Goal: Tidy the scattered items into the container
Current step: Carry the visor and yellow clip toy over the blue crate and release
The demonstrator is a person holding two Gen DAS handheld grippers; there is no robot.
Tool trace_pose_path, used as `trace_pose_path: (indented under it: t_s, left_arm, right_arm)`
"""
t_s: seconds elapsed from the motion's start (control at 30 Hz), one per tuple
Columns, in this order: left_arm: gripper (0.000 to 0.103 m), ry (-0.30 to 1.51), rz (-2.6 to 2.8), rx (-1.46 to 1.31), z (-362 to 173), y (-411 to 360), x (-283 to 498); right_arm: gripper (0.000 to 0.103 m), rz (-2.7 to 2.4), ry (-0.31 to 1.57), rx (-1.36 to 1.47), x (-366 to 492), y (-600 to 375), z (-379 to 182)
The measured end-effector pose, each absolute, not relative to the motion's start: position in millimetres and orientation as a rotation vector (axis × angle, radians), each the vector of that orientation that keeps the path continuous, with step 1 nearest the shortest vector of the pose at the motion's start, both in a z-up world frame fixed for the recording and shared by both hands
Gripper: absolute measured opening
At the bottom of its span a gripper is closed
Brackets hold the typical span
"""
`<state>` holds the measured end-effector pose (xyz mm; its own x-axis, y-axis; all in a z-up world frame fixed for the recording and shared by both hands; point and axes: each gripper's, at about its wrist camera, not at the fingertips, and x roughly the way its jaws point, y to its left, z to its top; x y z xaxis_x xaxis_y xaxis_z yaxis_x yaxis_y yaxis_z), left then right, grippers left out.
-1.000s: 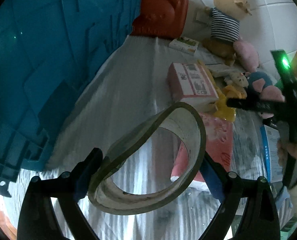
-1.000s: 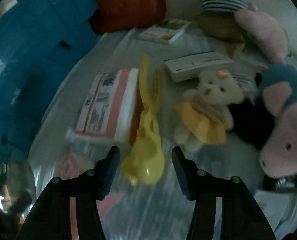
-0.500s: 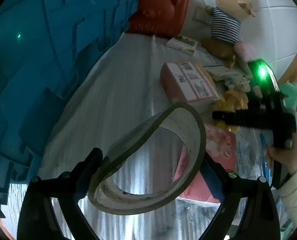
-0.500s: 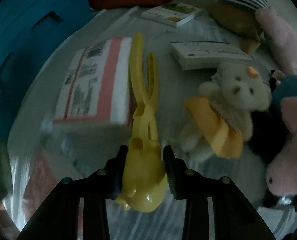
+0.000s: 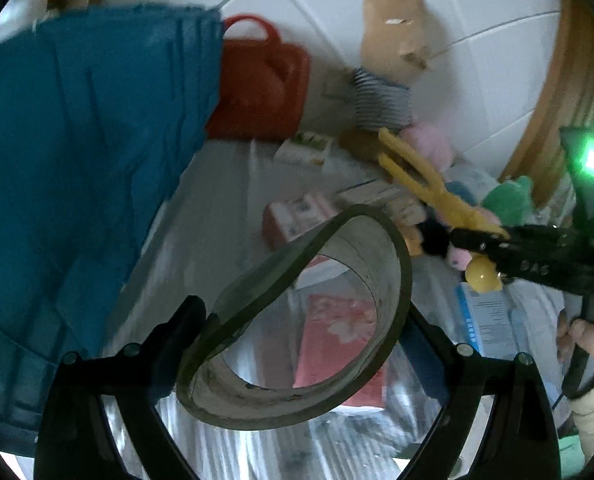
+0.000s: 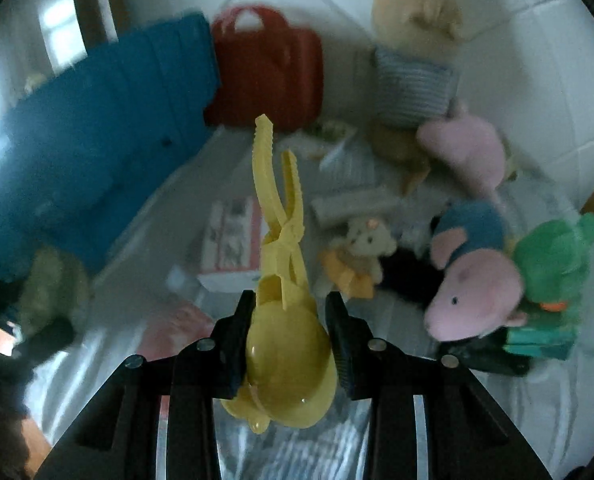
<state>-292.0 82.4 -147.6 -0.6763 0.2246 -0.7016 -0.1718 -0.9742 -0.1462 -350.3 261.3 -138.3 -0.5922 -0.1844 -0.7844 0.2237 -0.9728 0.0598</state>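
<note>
A big olive-grey tape roll point(image 5: 395, 252) sits squeezed between my left gripper's point(image 5: 303, 316) fingers, held above the white-covered surface. The right gripper point(image 6: 289, 308) is shut on the round cup end of a yellow plastic clip point(image 6: 285, 348), whose two long handles point forward and up. In the left wrist view the yellow clip point(image 5: 425, 176) hangs in the air in the right gripper point(image 5: 477, 244), off to the right. The blue container point(image 5: 77, 140) rises as a wall on the left, and the blue container point(image 6: 97, 152) also fills the left of the right wrist view.
A red case point(image 5: 265, 84) stands at the back beside the container. A pink box point(image 6: 233, 240), a pink pack point(image 5: 337, 344), a small white bear point(image 6: 361, 248), a pink pig plush point(image 6: 473, 292), a green plush point(image 6: 553, 256) and a striped-shirt plush point(image 5: 381, 100) lie around. A hand point(image 5: 589, 344) holds the right gripper.
The right gripper went from open around the yellow clip to shut on it and lifted it off the surface. The left gripper rose and tilted up, still holding the tape roll.
</note>
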Motion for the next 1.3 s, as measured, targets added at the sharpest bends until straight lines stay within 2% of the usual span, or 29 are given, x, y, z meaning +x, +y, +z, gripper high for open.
trace_pose_path:
  t_s: [0.1,0.7,0.97,1.3]
  left_arm:
    - [0.095,-0.071,2.712,-1.078,-127,82,-281]
    - [0.095,-0.034,3.079,-0.782,-11,36,-187]
    - [0.095,0.029,3.297,-0.621,47,-38,-154]
    - [0.095,0.019,3.388,-0.664,57,-185,-183]
  right_arm:
    - [0.034,-2.657,0.057,1.182,-327,253,-105]
    - [0.034,-2.473,0.101,0.74,-268,160,4]
    - [0.034,-2.329,0.096,0.604,-261,67,46]
    - [0.034,-2.294,0.086,0.582,-287,-64,54]
